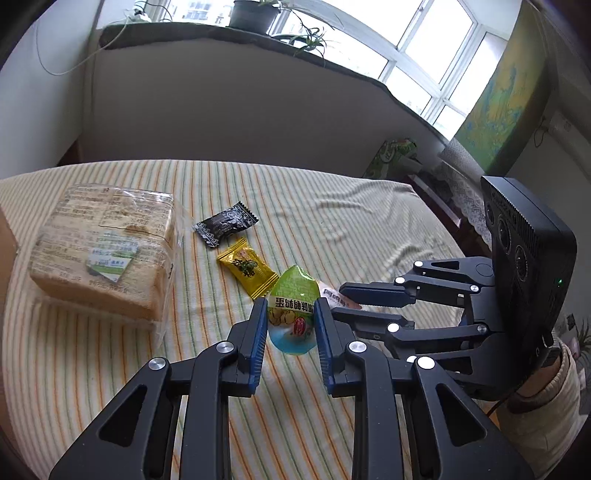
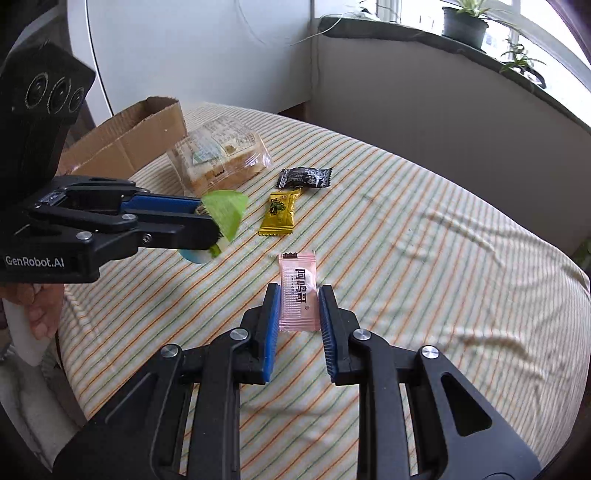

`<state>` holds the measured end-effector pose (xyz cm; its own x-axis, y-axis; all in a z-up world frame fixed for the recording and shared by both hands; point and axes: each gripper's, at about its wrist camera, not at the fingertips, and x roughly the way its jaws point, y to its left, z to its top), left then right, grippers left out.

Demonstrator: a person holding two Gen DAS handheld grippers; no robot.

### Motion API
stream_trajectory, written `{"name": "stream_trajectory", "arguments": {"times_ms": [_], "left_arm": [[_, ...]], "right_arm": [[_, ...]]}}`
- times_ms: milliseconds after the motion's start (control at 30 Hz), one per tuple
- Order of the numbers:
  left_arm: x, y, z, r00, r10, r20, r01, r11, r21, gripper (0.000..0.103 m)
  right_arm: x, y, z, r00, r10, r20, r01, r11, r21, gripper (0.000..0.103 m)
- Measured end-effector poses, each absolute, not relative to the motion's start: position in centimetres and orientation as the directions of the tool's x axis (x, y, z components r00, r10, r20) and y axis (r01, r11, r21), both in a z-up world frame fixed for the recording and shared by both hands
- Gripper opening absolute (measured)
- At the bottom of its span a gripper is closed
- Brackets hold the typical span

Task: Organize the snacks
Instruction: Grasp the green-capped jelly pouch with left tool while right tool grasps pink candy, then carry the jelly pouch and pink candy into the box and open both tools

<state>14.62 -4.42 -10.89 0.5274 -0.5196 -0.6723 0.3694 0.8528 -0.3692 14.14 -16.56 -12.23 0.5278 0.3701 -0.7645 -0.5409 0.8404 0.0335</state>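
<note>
My left gripper is shut on a green jelly cup and holds it above the striped cloth; it also shows in the right wrist view. My right gripper has its blue pads on both sides of a pink snack packet that lies on the cloth; the pads look just touching it. A yellow candy packet and a black candy packet lie side by side beyond. A wrapped loaf of sliced bread lies at the left.
An open cardboard box stands behind the bread at the table's far left. The striped tablecloth is wrinkled on the right. A wall and a windowsill with potted plants lie behind the table.
</note>
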Motion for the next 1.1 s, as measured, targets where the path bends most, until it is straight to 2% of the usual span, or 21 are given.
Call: {"name": "stream_trajectory", "arguments": {"times_ms": [433, 600, 833, 1100], "left_arm": [[4.6, -2.4, -9.0, 0.689, -0.425, -0.587, 0.329, 0.905, -0.269, 0.023], [2.8, -2.4, -6.7, 0.736, -0.417, -0.533, 0.333, 0.909, -0.250, 0.023], [0.0, -2.1, -1.1, 0.820, -0.403, -0.407, 0.356, 0.915, -0.189, 0.023], [-1.2, -0.3, 0.1, 0.843, -0.399, -0.361, 0.346, 0.916, -0.203, 0.023]], "right_arm": [[3.9, -15.8, -12.3, 0.709, 0.348, -0.614, -0.330, 0.932, 0.148, 0.022], [2.3, -16.4, -8.1, 0.779, 0.332, -0.533, -0.310, 0.941, 0.133, 0.022], [-0.2, -17.1, -2.0, 0.851, 0.306, -0.427, -0.294, 0.951, 0.094, 0.022], [-1.6, -15.5, -0.4, 0.857, 0.300, -0.420, -0.305, 0.951, 0.057, 0.022]]}}
